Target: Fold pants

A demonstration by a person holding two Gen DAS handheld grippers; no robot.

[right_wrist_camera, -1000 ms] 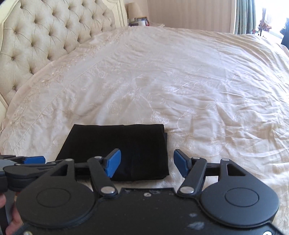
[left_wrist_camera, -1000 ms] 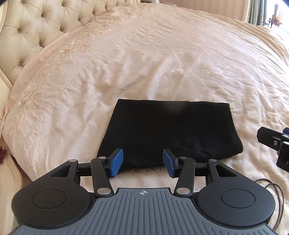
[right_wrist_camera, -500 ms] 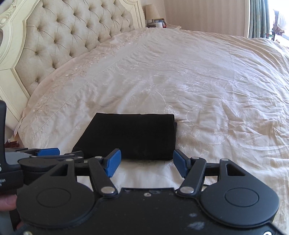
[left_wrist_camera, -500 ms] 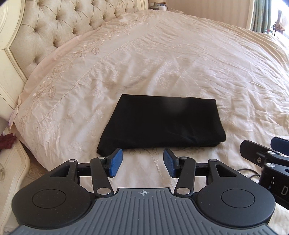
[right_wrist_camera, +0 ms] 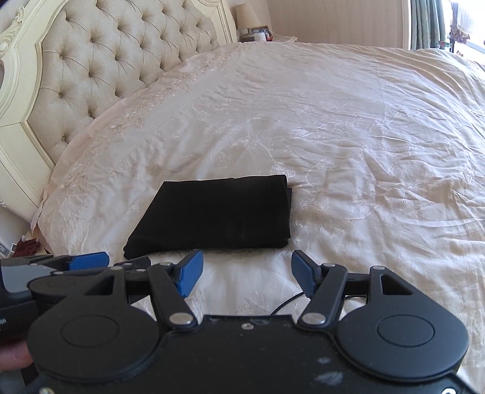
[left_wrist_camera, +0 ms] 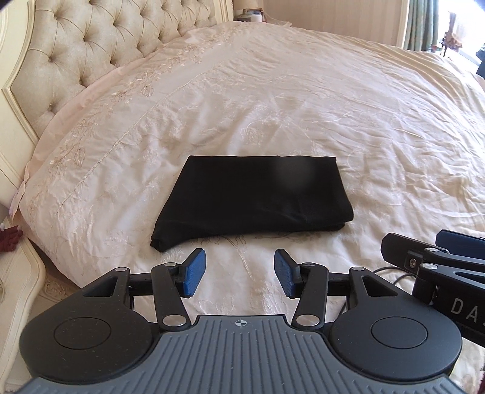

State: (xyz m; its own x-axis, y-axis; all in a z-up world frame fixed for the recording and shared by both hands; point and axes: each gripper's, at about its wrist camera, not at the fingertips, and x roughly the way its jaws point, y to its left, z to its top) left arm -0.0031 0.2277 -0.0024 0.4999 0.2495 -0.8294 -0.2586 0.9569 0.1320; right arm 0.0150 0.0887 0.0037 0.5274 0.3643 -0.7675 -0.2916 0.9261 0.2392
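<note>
The black pants (left_wrist_camera: 251, 197) lie folded into a flat, neat rectangle on the cream embroidered bedspread (left_wrist_camera: 303, 106) of the bed, near its close edge and not far from the tufted headboard (left_wrist_camera: 91, 45) at the left. In the left wrist view the left gripper (left_wrist_camera: 239, 277) hangs above the bare bedspread just short of the near edge of the pants; its blue-padded fingers (left_wrist_camera: 192, 277) stand apart with nothing between them and touch nothing. At the right edge of that view part of the right gripper shows beside it. In the right wrist view the right gripper (right_wrist_camera: 247, 274) hovers likewise just short of the pants (right_wrist_camera: 215, 215), its fingers (right_wrist_camera: 189, 272) spread wide and empty, with only bedspread (right_wrist_camera: 348, 121) seen between them; a thin black cable (right_wrist_camera: 288, 301) runs across the cover below them. The left gripper's blue pad shows at the left of this view, close alongside. A lamp (right_wrist_camera: 247, 15) stands on a nightstand beyond the headboard (right_wrist_camera: 106, 60), and curtains (right_wrist_camera: 424, 21) hang at the far right.
</note>
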